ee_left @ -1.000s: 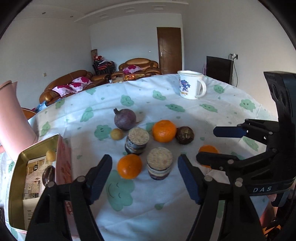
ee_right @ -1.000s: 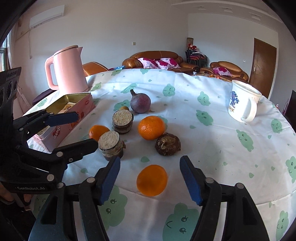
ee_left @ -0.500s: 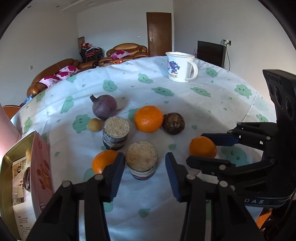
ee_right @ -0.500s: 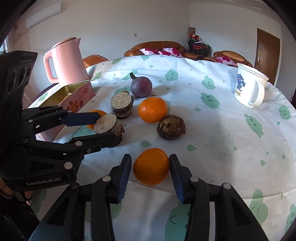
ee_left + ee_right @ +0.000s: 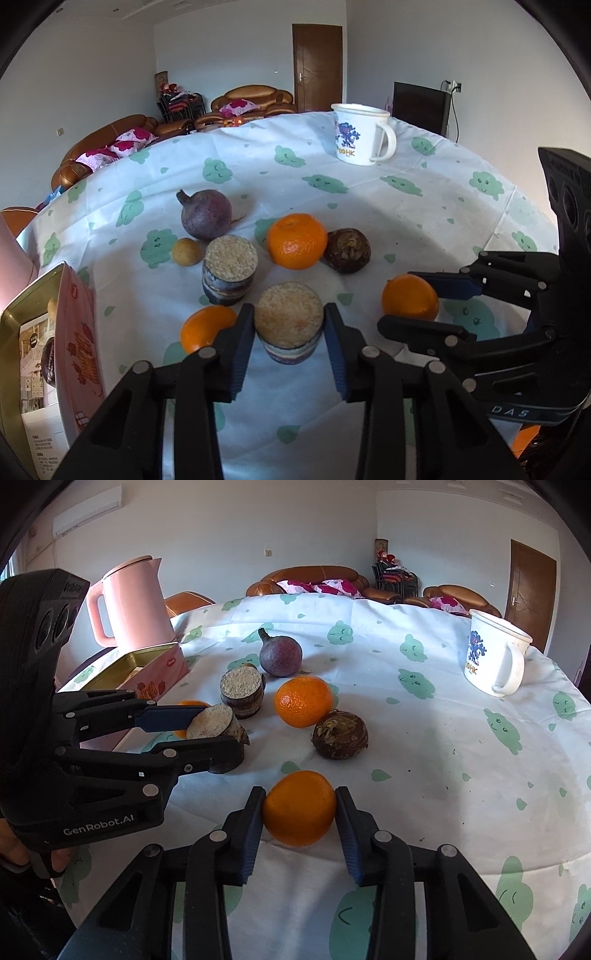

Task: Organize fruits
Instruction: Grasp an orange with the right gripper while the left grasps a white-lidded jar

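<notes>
Now the orange (image 5: pixel 299 808) sits pinched inside the right claw (image 5: pixel 300 812).

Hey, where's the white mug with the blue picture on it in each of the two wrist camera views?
Left wrist view: the white mug stands at the top, right of centre, on the far side of the tablecloth, its handle to the right.
Right wrist view: the mug stands at the right edge, above the middle, handle to the right.
Shared landmark: the purple round fruit.
</notes>
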